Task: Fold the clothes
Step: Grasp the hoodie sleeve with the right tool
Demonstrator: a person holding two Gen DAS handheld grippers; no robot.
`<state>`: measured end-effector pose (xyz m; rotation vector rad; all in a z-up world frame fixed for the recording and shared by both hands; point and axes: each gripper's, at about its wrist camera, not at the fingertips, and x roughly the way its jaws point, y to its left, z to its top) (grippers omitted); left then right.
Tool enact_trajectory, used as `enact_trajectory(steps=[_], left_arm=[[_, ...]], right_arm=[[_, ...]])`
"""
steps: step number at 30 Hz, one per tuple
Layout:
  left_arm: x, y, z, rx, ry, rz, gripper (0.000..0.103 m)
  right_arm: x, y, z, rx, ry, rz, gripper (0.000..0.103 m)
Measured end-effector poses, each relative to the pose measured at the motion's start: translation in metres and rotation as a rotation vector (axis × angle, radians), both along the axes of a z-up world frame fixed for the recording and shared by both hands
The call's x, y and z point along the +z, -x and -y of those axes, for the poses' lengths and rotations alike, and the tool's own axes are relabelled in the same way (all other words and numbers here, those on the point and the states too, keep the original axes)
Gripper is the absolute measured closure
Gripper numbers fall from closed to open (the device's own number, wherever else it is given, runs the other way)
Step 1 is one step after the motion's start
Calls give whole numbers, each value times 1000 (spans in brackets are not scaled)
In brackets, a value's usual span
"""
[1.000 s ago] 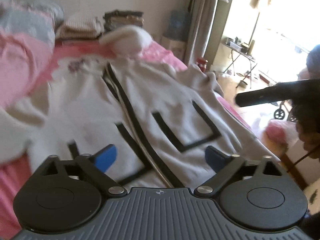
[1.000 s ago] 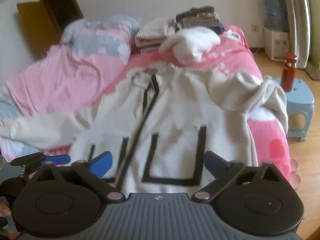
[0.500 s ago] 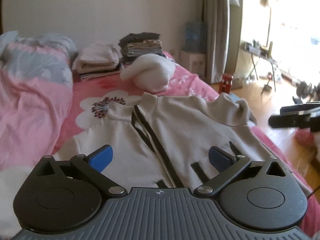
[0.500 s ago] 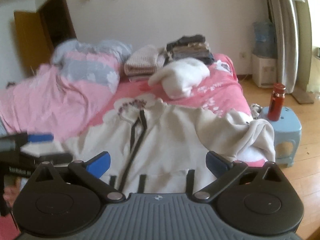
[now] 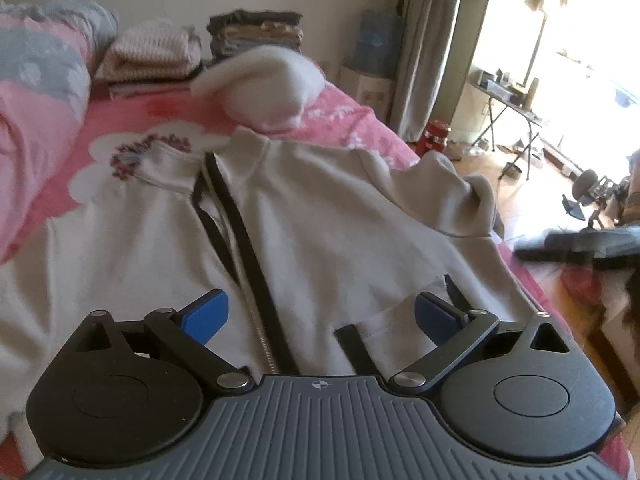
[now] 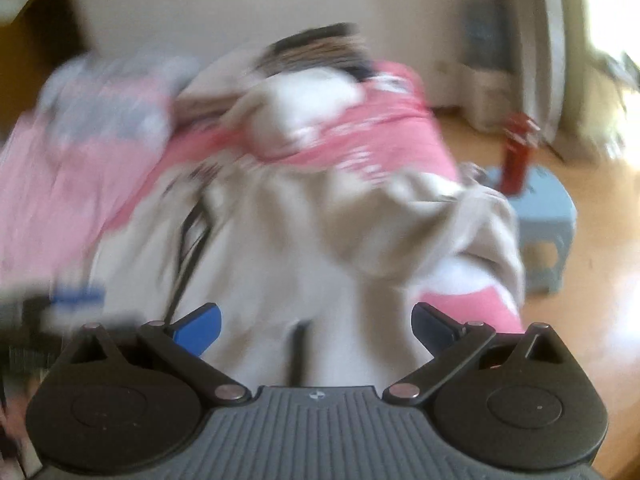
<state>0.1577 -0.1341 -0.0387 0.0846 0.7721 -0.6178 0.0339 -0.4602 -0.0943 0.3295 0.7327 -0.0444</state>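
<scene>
Jacket (image 5: 320, 216), cream with black trim, lies spread front-up on the pink bed (image 5: 352, 116), collar far, hem toward me, its zip running straight away from my left tongs (image 5: 320, 316). Those tongs are spread wide and narrowing slightly, pinching nothing. My right tongs (image 6: 316, 328) also stand spread and empty, nearer the bunched right sleeve (image 6: 460, 220) at the bed's edge.
</scene>
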Motion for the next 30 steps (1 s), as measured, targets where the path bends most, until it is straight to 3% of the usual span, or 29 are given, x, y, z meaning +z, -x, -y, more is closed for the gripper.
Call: enact_trajectory(steps=[2,4,8,12,16,19,21,25,30], left_arm=[[-8,-4,4,-11,-17,-16,12],[-17,-6,8,-22,-33,-37,24],[-32,-7,11,-42,-49,-89,34],[-41,-4,12,-53,-67,-103,37],[-43,-3,12,-54,-70,-99,37],[-44,-3,12,-52,-69,-101,38],[-44,-3,13,-51,-71,-101,38],[-43,-3,12,-52,-72,-104,40],[-43,-3,11,-42,-63,-112,41]], right_arm=[[-7,-10,40,-110,-99,2,0],[-15,-21,78,-217,-191,8,0],[-28,-49,135,-344,-335,-22,11],[-32,-83,149,-353,-279,-40,25],[-44,-117,153,-334,-237,-115,31],[-60,-134,157,-344,-239,-200,54],[-65,-136,158,-350,-259,-214,83],[-45,-117,145,-321,-198,-118,91],[1,-78,100,-151,-115,67,91]])
